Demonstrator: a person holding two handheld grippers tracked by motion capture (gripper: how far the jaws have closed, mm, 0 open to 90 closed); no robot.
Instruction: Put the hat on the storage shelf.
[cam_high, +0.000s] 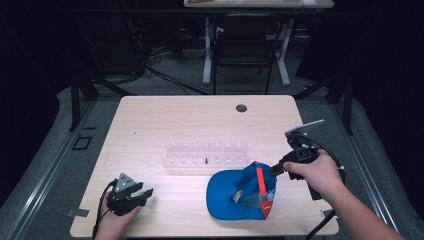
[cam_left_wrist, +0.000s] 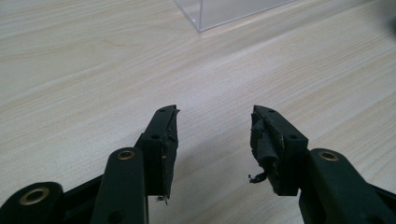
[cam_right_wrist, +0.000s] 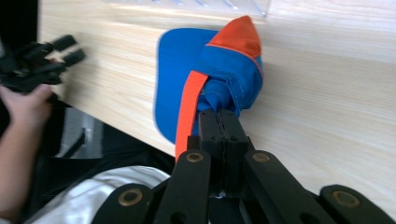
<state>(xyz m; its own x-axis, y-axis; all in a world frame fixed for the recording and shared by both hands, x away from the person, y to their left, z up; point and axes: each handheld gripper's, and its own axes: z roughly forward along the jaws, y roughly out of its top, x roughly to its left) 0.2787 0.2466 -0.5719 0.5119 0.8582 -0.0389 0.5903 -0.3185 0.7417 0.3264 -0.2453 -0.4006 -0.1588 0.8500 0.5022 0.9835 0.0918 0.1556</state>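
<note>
Blue-and-orange baseball cap (cam_high: 240, 192) lies on the wooden tabletop (cam_high: 200, 120), its rear edge pinched in the closed right claw (cam_right_wrist: 219, 116); left claw (cam_left_wrist: 215, 135) gapes wide, empty.

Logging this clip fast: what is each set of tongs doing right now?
Left tongs: open, empty, low over the table.
Right tongs: closed, pinching the fabric of the blue and orange cap.

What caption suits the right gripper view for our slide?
Right gripper shut on the blue and orange cap above the wooden table.
</note>
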